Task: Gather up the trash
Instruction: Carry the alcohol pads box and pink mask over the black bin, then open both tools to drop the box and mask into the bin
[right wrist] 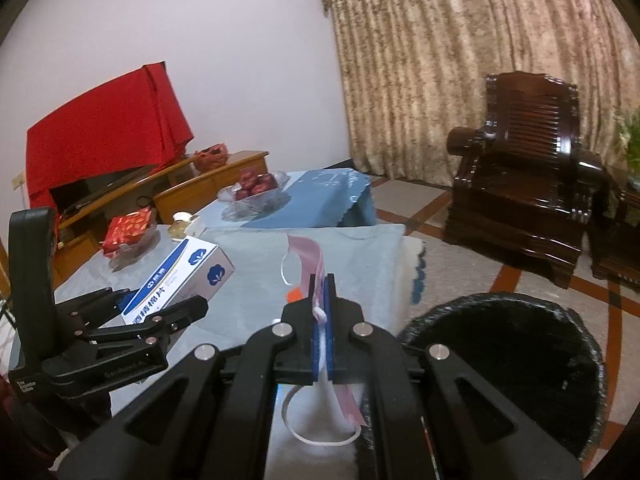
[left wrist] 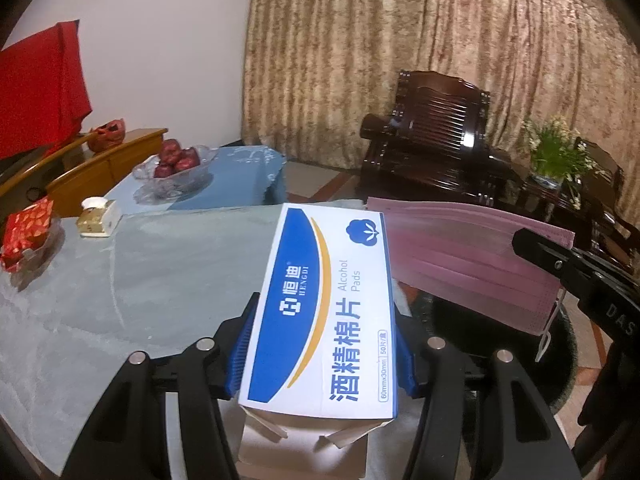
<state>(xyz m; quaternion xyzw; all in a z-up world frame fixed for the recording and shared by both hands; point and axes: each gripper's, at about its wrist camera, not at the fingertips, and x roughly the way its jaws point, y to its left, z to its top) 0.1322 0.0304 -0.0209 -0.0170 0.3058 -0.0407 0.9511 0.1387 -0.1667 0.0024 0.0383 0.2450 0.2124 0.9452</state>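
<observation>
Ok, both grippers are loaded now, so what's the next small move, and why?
Probably carry the right gripper rightward over the black bin and release there. It is shut on the pink face mask, which hangs over the table's cloth, short of the bin's open mouth. The left gripper grips the alcohol pads box.

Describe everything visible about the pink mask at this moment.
The mask is a pink pleated disposable face mask with white ear loops, of thin non-woven fabric as it looks. The right gripper is shut on one end, holding it edge-up in the air; a loop hangs below the fingers. It is beside the alcohol pads box and near the black bin.
</observation>
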